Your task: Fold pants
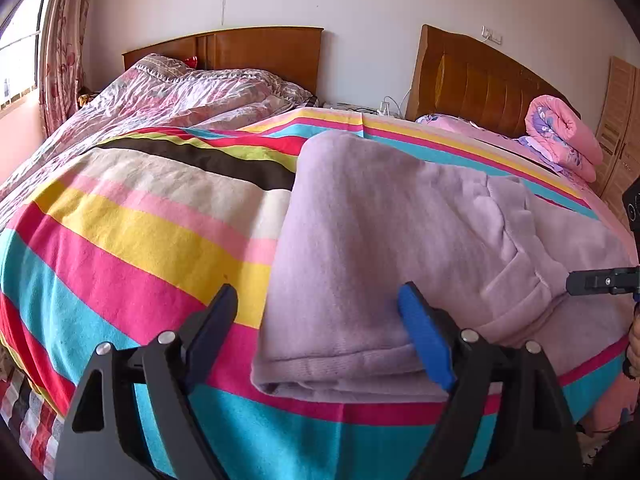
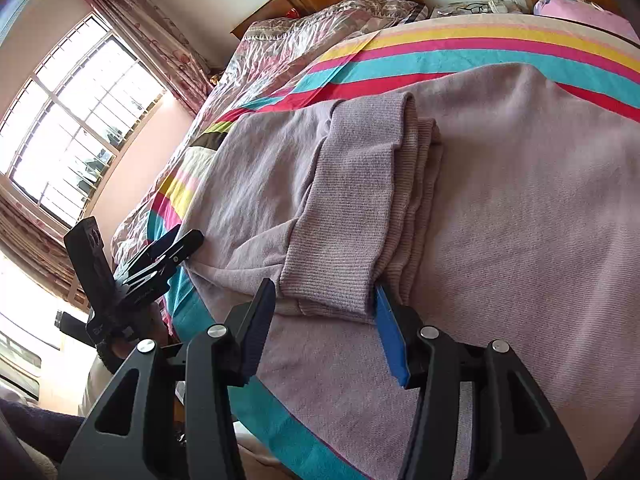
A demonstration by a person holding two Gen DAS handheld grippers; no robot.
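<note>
Lilac fleece pants (image 1: 400, 232) lie folded on the striped bedspread (image 1: 132, 240). In the right wrist view the pants (image 2: 500, 220) spread wide, with the ribbed cuffs (image 2: 352, 216) folded back on top. My left gripper (image 1: 320, 320) is open, low over the folded near edge, its right finger resting on the cloth. It also shows in the right wrist view (image 2: 176, 248) at the pants' left edge. My right gripper (image 2: 324, 308) is open, its jaws straddling the cuff end. Its fingertip (image 1: 580, 282) shows at the right of the left wrist view.
A crumpled pink floral quilt (image 1: 160, 96) lies at the back left. A rolled pink quilt (image 1: 560, 136) sits by the right headboard (image 1: 480, 84). A window with curtains (image 2: 80, 120) is to the left. The bed's near edge drops off below the grippers.
</note>
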